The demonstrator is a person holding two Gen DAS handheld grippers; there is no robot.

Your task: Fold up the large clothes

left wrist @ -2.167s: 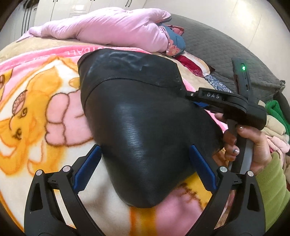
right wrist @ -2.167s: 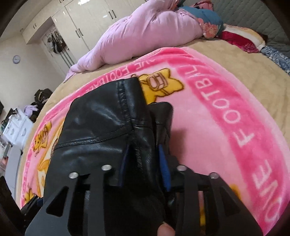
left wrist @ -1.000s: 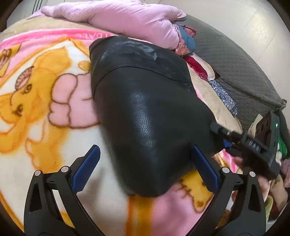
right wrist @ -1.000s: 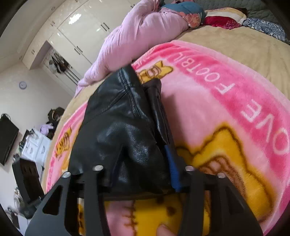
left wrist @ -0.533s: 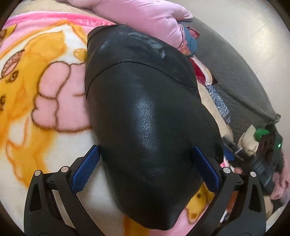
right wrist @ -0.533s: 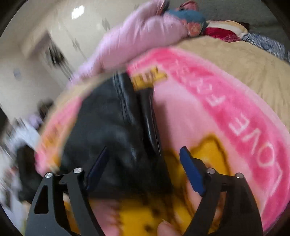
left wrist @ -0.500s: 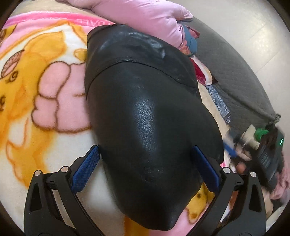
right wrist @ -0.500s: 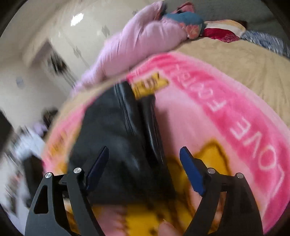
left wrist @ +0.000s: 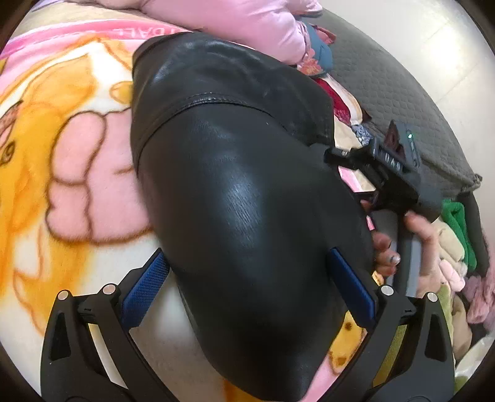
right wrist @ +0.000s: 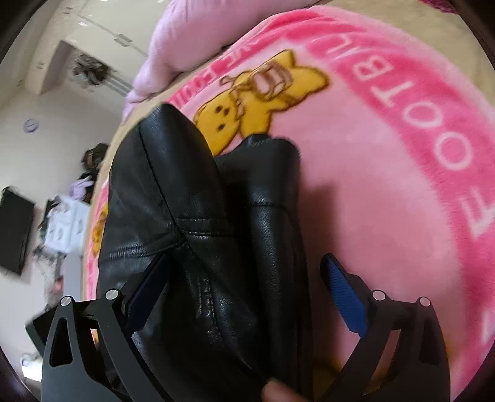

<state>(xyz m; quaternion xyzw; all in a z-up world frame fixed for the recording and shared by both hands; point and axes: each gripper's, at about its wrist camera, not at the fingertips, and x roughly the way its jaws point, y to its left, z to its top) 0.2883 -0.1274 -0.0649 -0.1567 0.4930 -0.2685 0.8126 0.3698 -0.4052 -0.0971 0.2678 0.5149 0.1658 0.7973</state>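
On the middle of a bed spread with a pink cartoon blanket (left wrist: 77, 173) lies a black leather jacket (left wrist: 241, 191), folded into a thick, glossy bundle with a stitched seam running across its upper part. Compared with two seconds ago, the right gripper (right wrist: 244, 287), which was then clamped on the jacket's near edge, now has its blue-padded jaws wide apart on either side of the stacked leather layers, so it has let go and the bundle rests on the blanket by itself. From the left wrist view, that right gripper (left wrist: 334, 153) has come back beside the bundle's right edge, its tip touching or almost touching the leather; which of the two cannot be told. The left gripper (left wrist: 247, 278) is also spread open, one pad at each side of the bundle's near end, gripping nothing, as it was before. A pink quilt (left wrist: 235, 21) and loose clothes (left wrist: 454, 222) sit along the far and right edges of the bed. Judging from this, one fold looks finished, and the released jacket probably needs another fold or a tidy.
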